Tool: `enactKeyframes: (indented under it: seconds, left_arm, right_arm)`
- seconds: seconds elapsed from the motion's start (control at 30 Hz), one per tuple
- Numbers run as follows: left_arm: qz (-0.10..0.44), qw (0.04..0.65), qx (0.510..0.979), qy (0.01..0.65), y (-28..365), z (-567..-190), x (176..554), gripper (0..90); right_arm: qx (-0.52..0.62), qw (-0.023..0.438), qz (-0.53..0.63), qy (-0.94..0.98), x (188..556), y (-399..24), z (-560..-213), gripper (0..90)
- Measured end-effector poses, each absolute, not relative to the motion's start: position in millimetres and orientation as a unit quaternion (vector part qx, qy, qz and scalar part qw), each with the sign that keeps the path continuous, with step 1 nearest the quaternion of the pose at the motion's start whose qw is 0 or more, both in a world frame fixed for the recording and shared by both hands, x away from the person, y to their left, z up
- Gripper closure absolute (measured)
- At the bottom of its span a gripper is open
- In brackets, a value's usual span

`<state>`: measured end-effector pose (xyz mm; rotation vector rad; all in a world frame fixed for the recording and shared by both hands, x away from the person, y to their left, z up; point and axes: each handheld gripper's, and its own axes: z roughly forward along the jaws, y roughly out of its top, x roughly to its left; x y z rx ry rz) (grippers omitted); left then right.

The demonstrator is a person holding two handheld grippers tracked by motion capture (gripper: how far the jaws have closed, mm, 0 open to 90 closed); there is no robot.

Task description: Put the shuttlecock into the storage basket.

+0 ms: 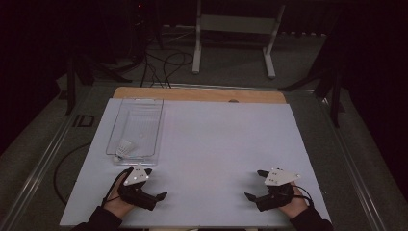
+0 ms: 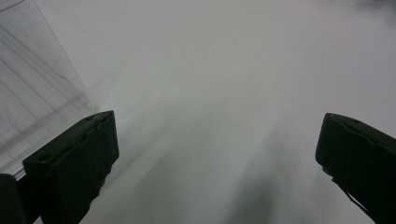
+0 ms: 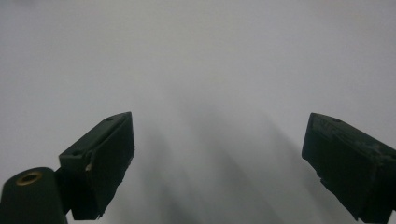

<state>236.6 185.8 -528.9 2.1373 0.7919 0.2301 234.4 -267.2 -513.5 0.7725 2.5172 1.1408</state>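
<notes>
1. Landmark: one clear plastic bin (image 1: 137, 127) stands on the white counter (image 1: 216, 159), toward its left side.
2. Object in hand: one white shuttlecock (image 1: 124, 148) lies inside the bin, at its near end.
3. Left gripper (image 1: 153, 184) rests on the counter just in front of the bin's near end; fingers (image 2: 74, 168) spread wide, holding nothing. The bin's corner shows beside its left finger in the left gripper view.
4. Right gripper (image 1: 255, 185) rests well to the right of the bin; fingers (image 3: 100, 161) likewise apart and empty.
5. Judgement: the reach for the shuttlecock falls to the left gripper. Come over the bin's near wall, descend inside, close gently on the cork base, not the skirt.
6. Count: one bin, one shuttlecock, two grippers.
</notes>
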Motion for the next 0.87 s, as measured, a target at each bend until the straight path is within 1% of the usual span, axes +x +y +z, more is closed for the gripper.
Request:
enactKeyframes:
  seconds: [0.87]
  left_arm:
    - [0.09, 0.426, 0.84, 0.324, 187.2, -528.1, 237.2, 0.0]
  right_arm:
    - [0.268, 0.135, 0.39, 0.871, 234.7, -266.4, -514.6, 9.4]
